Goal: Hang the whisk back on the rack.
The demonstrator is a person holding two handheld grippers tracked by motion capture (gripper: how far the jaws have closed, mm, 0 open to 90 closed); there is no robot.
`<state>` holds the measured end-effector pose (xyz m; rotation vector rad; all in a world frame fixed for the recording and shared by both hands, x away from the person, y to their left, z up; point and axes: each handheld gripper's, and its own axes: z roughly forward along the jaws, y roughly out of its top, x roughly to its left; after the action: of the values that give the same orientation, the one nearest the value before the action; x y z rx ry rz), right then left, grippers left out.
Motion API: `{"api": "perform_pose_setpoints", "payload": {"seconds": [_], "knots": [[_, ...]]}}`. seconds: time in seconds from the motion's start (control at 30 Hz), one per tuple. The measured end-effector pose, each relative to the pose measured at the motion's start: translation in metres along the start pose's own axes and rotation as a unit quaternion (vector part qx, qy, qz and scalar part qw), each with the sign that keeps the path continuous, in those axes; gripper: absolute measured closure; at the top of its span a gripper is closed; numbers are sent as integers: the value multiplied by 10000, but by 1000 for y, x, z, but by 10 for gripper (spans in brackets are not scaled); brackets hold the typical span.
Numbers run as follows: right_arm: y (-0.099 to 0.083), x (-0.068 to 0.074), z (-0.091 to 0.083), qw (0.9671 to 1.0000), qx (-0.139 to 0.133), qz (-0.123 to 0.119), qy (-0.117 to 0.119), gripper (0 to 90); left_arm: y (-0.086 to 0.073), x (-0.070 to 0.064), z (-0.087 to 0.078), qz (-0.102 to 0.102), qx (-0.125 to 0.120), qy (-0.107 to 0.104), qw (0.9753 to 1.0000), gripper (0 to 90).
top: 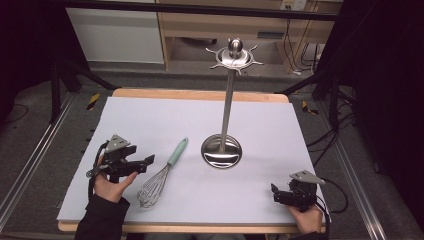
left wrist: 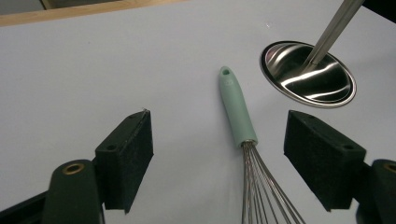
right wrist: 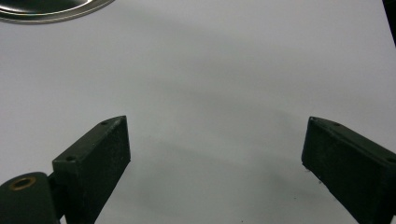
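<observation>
A wire whisk (top: 160, 176) with a mint-green handle (left wrist: 236, 108) lies flat on the white table cover, handle pointing away from me. My left gripper (top: 141, 162) is held just left of the whisk, open, its jaws wide apart either side of the handle's lower end in the left gripper view (left wrist: 219, 154). A steel utensil stand (top: 227, 100) with a round base (left wrist: 308, 74) and a hooked top rises right of the whisk. My right gripper (top: 279, 192) rests near the front right corner, open, above bare cover (right wrist: 215, 154).
The white cover (top: 150, 120) spans a wooden tabletop whose edge (top: 200, 94) shows at the back. Black frame rails and cables run along both sides of the table. A wooden shelf unit (top: 220, 25) stands beyond the table.
</observation>
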<state>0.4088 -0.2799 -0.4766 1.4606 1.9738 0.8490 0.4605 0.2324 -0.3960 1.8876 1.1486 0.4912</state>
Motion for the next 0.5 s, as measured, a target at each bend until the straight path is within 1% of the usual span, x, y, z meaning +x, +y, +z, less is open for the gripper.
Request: {"api": "perform_pose_setpoints", "payload": {"seconds": [0.07,0.23,0.3,0.33,0.5], "knots": [[0,0,0,10000,-17,8,-4,85,6,-2,3,46,40,-35,10000,234],[0,1,-1,10000,-29,-62,-3,85,21,-12,10,181,136,-82,9997,240],[0,1,-1,10000,-37,-45,-5,85,23,-14,11,213,164,-88,9996,240],[0,1,-1,10000,-30,-53,-3,85,27,-17,14,295,252,-77,9992,239],[0,2,-1,10000,-24,-68,21,85,33,-23,18,365,339,-61,9987,238]]}}
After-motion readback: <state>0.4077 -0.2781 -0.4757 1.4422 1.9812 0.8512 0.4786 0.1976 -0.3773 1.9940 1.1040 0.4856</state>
